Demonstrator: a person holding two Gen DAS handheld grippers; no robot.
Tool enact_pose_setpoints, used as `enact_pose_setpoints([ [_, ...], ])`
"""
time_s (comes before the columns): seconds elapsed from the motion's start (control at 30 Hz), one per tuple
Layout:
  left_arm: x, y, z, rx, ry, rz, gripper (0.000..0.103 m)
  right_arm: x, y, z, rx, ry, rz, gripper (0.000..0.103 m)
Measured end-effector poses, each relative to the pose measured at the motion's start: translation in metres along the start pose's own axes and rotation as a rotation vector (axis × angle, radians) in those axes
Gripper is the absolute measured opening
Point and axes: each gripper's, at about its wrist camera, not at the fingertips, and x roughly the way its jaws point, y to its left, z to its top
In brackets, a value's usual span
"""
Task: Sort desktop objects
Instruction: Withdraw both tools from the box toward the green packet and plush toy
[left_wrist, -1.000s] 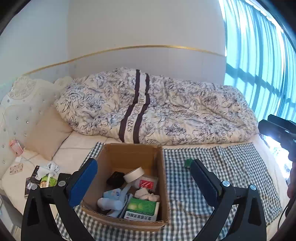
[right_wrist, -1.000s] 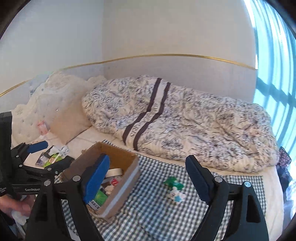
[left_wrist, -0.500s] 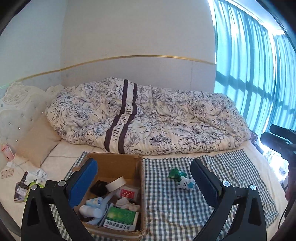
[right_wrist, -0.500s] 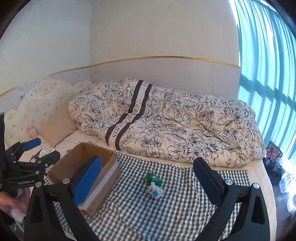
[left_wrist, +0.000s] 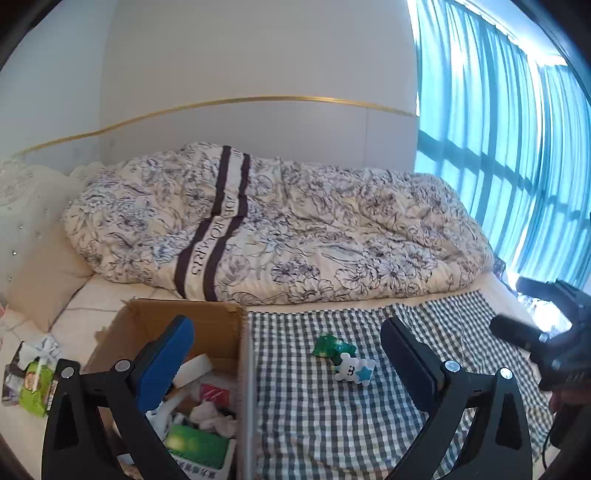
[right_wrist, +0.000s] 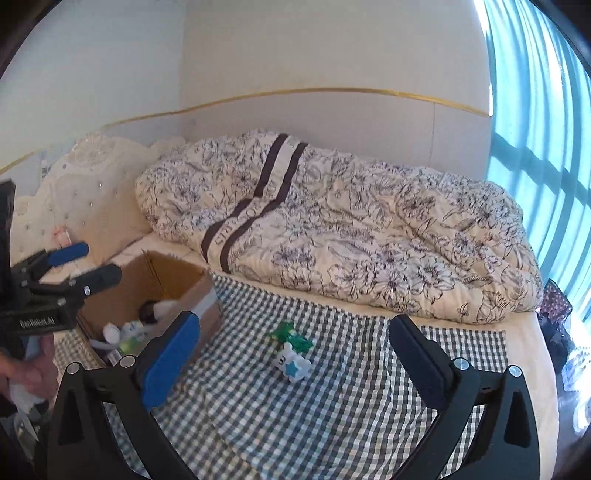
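Note:
On a checked cloth (left_wrist: 332, 413) (right_wrist: 325, 406) lie a white bear toy with a blue star (left_wrist: 354, 369) (right_wrist: 293, 363) and a green packet (left_wrist: 332, 345) (right_wrist: 290, 336) just behind it. A cardboard box (left_wrist: 221, 317) (right_wrist: 166, 273) holding several small items stands at the cloth's left edge. My left gripper (left_wrist: 286, 354) hangs open above the box's right wall, nothing between its fingers. My right gripper (right_wrist: 293, 350) stands wide open, and the toy and packet show between its fingers, farther off on the cloth. Each gripper also shows at the edge of the other's view.
A rumpled floral duvet (left_wrist: 295, 229) (right_wrist: 351, 229) fills the far side of the bed. A beige pillow (left_wrist: 40, 280) and a tufted headboard (right_wrist: 92, 177) stand at the left. A green packet and papers (left_wrist: 33, 380) lie left of the box. Blue curtains (left_wrist: 517, 147) hang at the right.
Both views have shifted right and come lower and closer to the cloth. The toy and packet now sit between the fingers in both views. My right gripper's jaws have spread wider.

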Motion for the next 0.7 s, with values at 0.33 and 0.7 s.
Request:
enact_pose_setpoints([
  [0.33,0.075,-0.021,-0.019,-0.042,0.090,-0.018,0.103,0.058,0.000,-0.050,-0.116,0.046,0.132,0.103],
  [0.7,0.149,-0.037,-0.038,-0.024,0.179,0.011,0.103,0.143,-0.023,-0.086,-0.051,0.161,0.234,0.102],
])
